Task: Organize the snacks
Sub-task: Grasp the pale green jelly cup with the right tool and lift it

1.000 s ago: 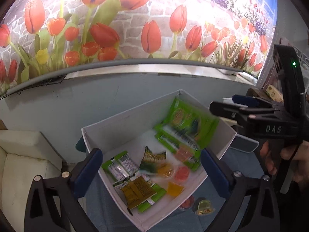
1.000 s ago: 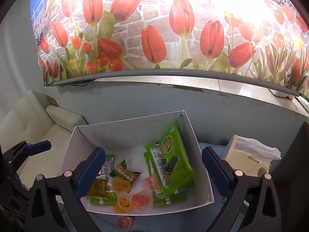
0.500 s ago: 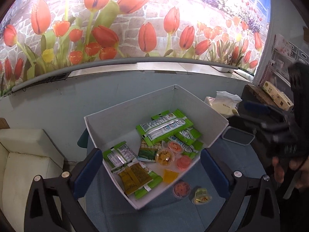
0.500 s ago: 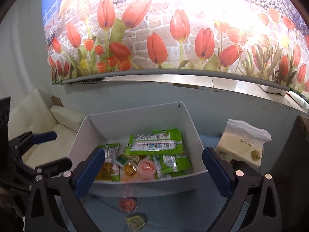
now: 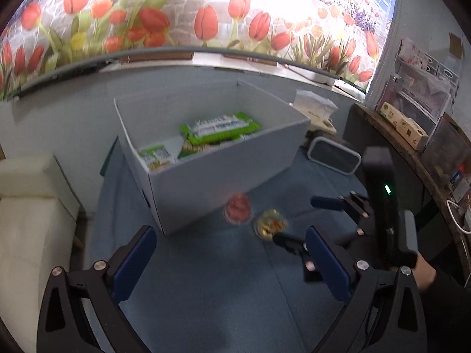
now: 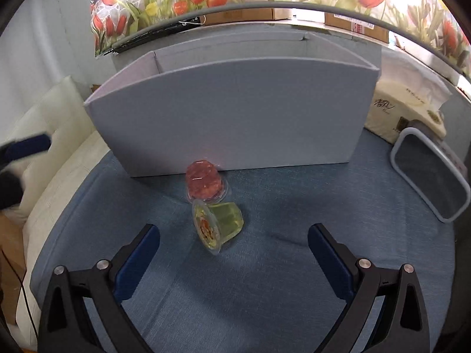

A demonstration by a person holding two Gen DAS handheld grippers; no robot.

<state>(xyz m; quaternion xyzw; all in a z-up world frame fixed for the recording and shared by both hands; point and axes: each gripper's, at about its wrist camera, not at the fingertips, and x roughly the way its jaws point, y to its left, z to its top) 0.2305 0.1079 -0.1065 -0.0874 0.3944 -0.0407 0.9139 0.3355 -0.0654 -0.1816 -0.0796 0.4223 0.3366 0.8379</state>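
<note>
A white box (image 5: 223,164) (image 6: 235,117) stands on the blue table and holds green snack packets (image 5: 220,128). In front of it lie a red jelly cup (image 6: 204,181) (image 5: 238,207) and a green jelly cup (image 6: 217,225) (image 5: 270,224) tipped on its side. My right gripper (image 6: 234,260) is open, low over the table, with the green cup just ahead between its fingers. My left gripper (image 5: 232,264) is open and holds nothing; it hangs back from the box. The right gripper (image 5: 303,223) also shows at the right of the left wrist view, beside the green cup.
A tissue pack (image 6: 409,108) (image 5: 316,108) and a grey-rimmed tray (image 6: 429,173) (image 5: 334,157) sit right of the box. A cream sofa (image 5: 32,206) lies to the left. Shelves with boxes (image 5: 412,117) stand at the far right. A tulip mural covers the wall.
Both grippers have pulled back from above the box and dropped lower. The right one now sits near the table in front of the two jelly cups.
</note>
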